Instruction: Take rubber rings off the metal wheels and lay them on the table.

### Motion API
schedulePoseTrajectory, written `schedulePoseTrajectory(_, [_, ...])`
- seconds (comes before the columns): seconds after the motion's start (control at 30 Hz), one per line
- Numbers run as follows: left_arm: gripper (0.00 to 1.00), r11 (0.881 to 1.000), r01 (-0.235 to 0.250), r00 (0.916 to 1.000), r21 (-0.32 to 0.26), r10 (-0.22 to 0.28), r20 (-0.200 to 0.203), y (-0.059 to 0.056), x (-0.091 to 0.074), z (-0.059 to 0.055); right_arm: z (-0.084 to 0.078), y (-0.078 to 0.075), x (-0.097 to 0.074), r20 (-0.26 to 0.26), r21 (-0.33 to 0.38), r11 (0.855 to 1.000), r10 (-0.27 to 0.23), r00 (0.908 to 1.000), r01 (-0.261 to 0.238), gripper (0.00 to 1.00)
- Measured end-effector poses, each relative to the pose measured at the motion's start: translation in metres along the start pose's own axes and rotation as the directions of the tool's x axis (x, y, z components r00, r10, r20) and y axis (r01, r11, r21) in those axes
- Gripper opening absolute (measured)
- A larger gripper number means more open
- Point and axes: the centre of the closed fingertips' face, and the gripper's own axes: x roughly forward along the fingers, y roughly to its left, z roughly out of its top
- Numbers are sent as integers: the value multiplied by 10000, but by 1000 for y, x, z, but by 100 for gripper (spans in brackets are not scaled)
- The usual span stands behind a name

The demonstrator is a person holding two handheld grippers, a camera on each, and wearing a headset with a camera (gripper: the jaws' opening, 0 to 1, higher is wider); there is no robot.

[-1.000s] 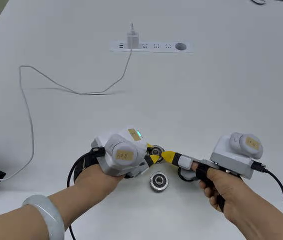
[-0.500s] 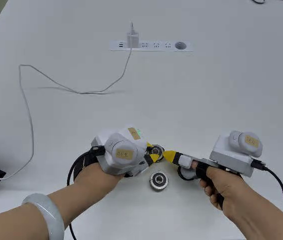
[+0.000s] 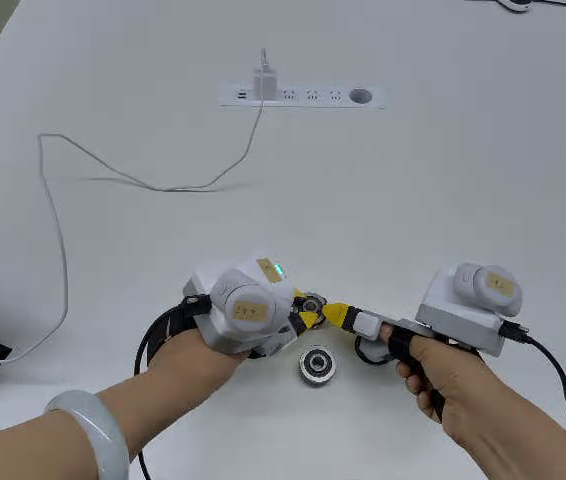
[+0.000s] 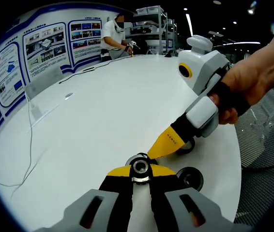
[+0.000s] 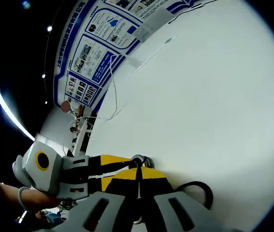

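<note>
metal wheel (image 4: 140, 166) sits clamped in the left hand-held gripper (image 4: 140, 171), just above the surface (image 3: 413, 180). the right hand-held gripper (image 4: 165, 143), jaws together, touches its rubber ring (image 4: 131, 159). best to brace the wheel firmly, catch the ring's edge and peel outward gently.

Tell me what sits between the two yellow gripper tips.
A metal wheel, clamped in the left gripper; the right gripper touches its rim, clearest in the left gripper view.
</note>
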Motion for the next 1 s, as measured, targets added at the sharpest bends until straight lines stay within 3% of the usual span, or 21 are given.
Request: schedulePoseTrajectory(1.0, [13, 10000, 10, 10000, 28, -10, 19, 0, 1, 1, 1, 15, 0, -22, -57, 9991, 426, 9991, -426, 1])
